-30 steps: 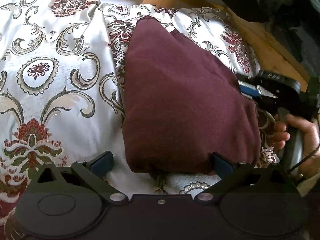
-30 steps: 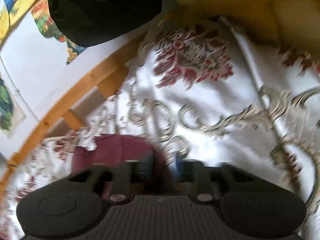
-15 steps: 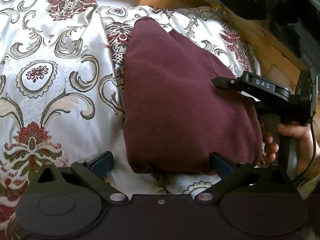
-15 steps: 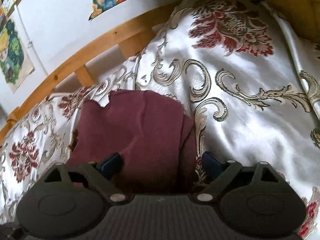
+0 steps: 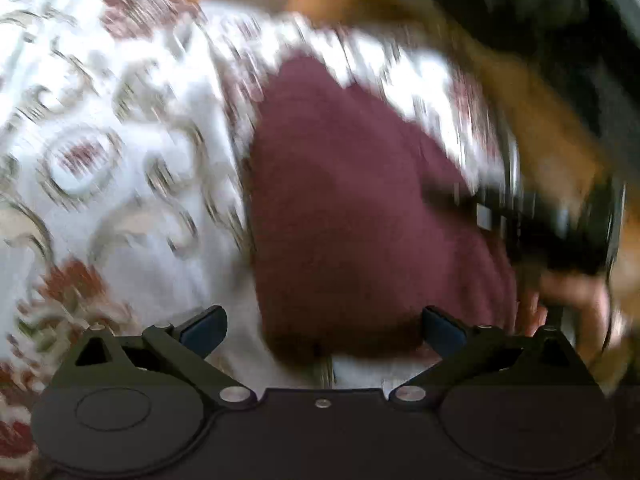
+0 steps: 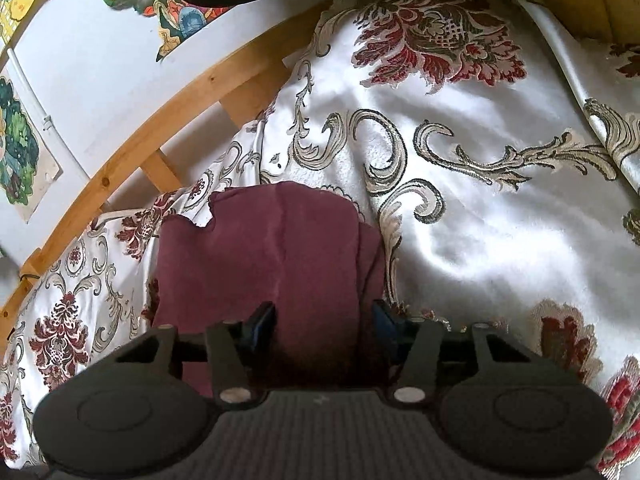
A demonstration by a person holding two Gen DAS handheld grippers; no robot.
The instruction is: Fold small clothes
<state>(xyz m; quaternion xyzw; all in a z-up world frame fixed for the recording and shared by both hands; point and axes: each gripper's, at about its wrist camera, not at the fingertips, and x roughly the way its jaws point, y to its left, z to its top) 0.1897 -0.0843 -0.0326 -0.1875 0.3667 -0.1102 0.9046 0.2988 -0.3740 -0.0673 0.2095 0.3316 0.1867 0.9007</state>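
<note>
Closing jaws of right hand-held gripper [image 6: 324,320] now straddle maroon garment [image 6: 272,248].

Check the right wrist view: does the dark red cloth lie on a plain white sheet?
No, the dark red cloth lies on a white satin bedspread patterned with red flowers.

A small maroon garment [image 6: 280,264], soft plain cloth already folded over into a rounded, layered bundle with one notched far edge, lies flat on the bed's white satin cover with its red floral pattern [image 6: 500,216].
</note>
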